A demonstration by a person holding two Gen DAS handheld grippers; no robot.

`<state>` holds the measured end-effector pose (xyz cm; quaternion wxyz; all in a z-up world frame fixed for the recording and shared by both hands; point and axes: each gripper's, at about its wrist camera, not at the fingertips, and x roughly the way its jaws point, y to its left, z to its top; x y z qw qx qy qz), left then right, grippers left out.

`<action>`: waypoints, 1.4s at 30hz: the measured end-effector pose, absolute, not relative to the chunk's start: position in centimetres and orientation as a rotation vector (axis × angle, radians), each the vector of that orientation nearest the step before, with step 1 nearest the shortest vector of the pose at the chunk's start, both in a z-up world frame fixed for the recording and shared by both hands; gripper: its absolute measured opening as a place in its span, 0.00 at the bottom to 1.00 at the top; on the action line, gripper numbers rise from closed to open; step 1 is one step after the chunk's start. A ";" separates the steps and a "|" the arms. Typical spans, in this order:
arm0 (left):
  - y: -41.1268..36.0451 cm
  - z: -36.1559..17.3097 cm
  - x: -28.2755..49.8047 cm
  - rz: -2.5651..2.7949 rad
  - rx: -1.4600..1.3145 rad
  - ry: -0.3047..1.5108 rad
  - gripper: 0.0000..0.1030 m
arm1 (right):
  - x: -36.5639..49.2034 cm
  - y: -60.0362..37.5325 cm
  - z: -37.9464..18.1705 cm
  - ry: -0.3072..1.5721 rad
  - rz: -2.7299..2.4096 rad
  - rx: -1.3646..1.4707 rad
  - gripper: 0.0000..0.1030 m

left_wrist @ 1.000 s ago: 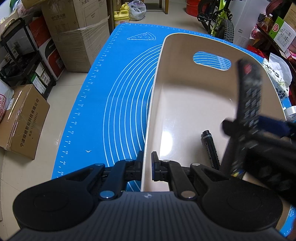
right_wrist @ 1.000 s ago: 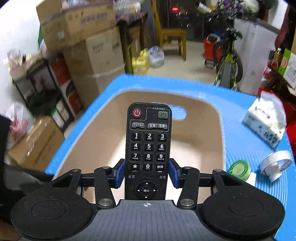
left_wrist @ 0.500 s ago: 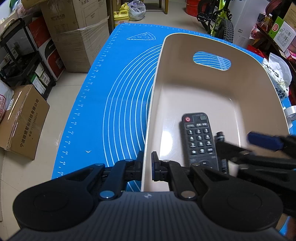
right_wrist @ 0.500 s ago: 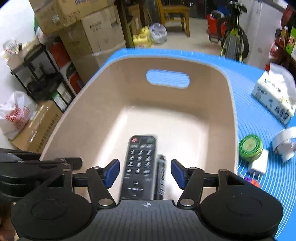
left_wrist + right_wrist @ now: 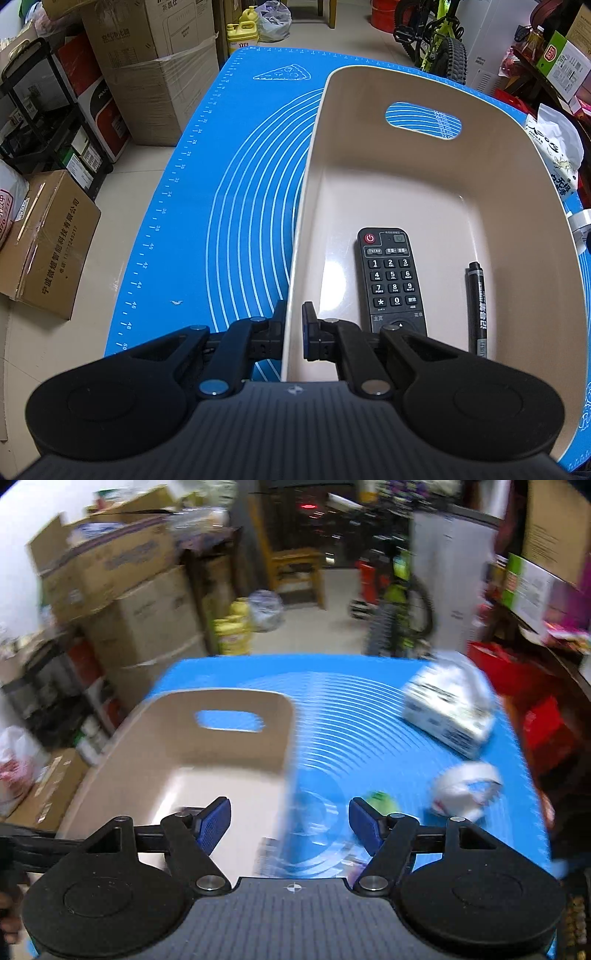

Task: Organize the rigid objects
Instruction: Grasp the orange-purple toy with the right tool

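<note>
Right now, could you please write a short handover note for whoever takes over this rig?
Left gripper: shut on the near wall of the beige bin, steadying it.
Right gripper: empty, jaws opening, over the blue mat right of the bin.
Done: remote and black marker lie in the bin.
Left: tape roll, green item and other blurred small pieces on the mat.

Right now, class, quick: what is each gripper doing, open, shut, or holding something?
Left gripper: shut on the near wall of the beige bin.
Right gripper: jaws opening, nothing between them.
</note>
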<state>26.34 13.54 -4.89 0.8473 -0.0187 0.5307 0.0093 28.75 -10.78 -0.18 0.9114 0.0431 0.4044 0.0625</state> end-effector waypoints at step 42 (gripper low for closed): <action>13.6 -4.8 26.4 0.022 -0.037 1.119 0.09 | 28.9 -15.3 -6.3 0.943 -0.001 0.157 0.40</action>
